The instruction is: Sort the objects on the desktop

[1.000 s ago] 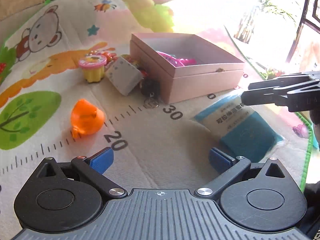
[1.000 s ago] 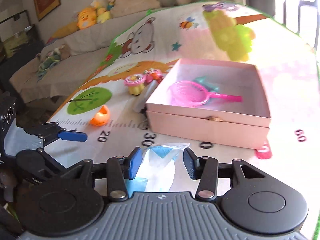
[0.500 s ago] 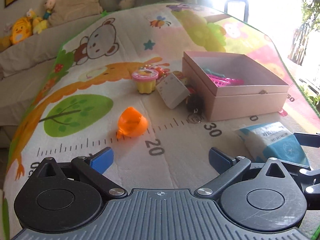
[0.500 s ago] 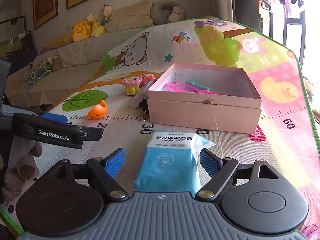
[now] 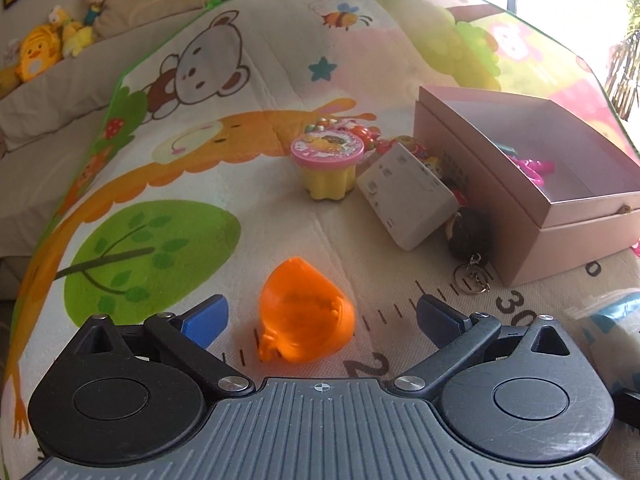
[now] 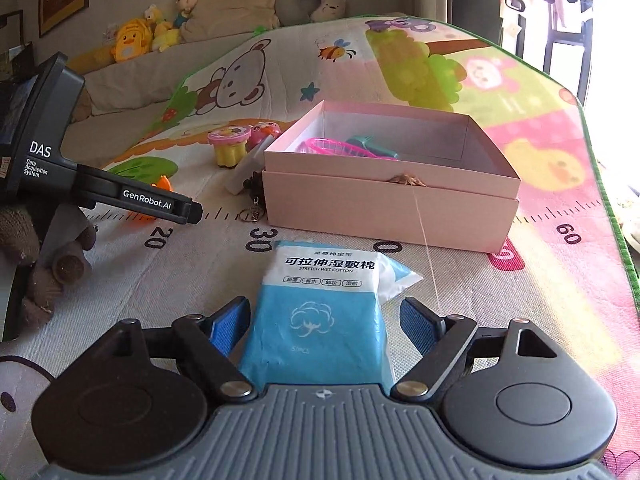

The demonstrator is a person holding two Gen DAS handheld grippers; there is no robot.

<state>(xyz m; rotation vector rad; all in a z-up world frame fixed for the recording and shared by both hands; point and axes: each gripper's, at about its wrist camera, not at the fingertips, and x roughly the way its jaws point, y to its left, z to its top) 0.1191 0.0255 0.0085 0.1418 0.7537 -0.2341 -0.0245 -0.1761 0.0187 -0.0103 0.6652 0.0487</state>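
Observation:
My left gripper (image 5: 320, 318) is open, its fingers on either side of an orange toy cup (image 5: 304, 318) lying on the play mat. My right gripper (image 6: 324, 324) is open around a blue and white cotton pad packet (image 6: 324, 300) lying flat on the mat. The open pink box (image 6: 392, 176) stands beyond it and holds a pink strainer (image 6: 336, 147) and a teal item. In the left wrist view the box (image 5: 532, 184) is at the right. A yellow cup with a pink lid (image 5: 328, 164), a grey-white card box (image 5: 408, 196) and a dark keychain (image 5: 468, 236) lie beside it.
The left gripper's body (image 6: 100, 184) shows in the right wrist view at the left. Small colourful toys (image 5: 360, 132) lie behind the yellow cup. A sofa with plush toys (image 6: 132, 40) runs behind the mat. The mat's green edge (image 6: 612, 216) is at the right.
My left gripper has moved forward and left, so the orange cup now sits between its fingers. My right gripper has closed in a little on the packet and stays open.

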